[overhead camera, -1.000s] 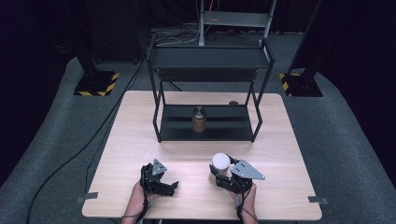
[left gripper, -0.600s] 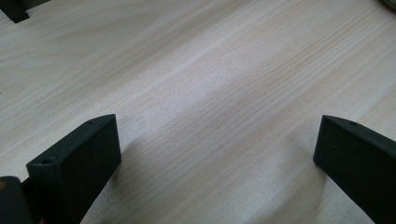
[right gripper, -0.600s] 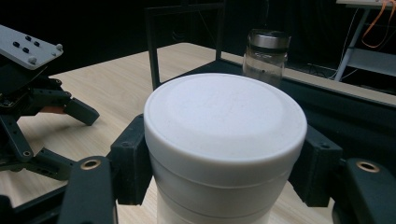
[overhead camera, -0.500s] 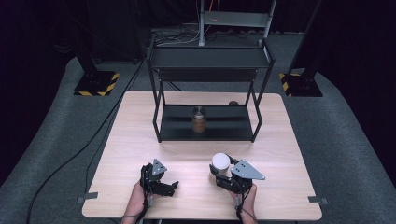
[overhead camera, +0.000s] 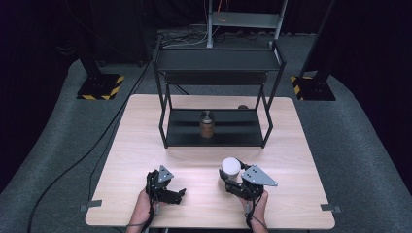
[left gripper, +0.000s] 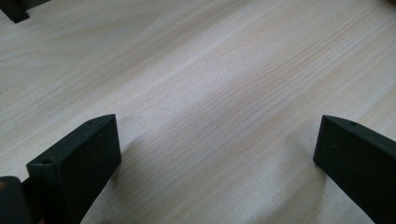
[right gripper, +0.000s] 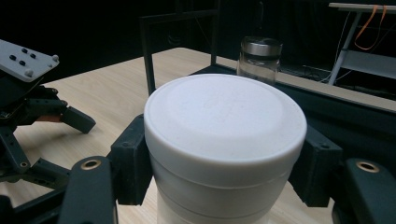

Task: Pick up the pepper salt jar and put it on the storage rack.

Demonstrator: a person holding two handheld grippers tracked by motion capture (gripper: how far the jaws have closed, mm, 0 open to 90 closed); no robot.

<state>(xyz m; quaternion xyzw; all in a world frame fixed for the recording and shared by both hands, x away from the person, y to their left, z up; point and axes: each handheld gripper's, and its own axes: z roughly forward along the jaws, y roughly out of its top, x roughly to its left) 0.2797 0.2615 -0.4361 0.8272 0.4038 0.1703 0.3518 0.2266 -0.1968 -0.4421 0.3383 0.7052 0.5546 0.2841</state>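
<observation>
Glass jar (overhead camera: 207,124) on black rack's (overhead camera: 167,121) lower shelf

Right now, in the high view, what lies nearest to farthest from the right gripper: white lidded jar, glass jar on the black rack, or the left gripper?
1. White lidded jar: clamped in the right gripper.
2. Left gripper: beside it, near edge.
3. Glass jar with metal lid: on the black rack's lower shelf.
</observation>
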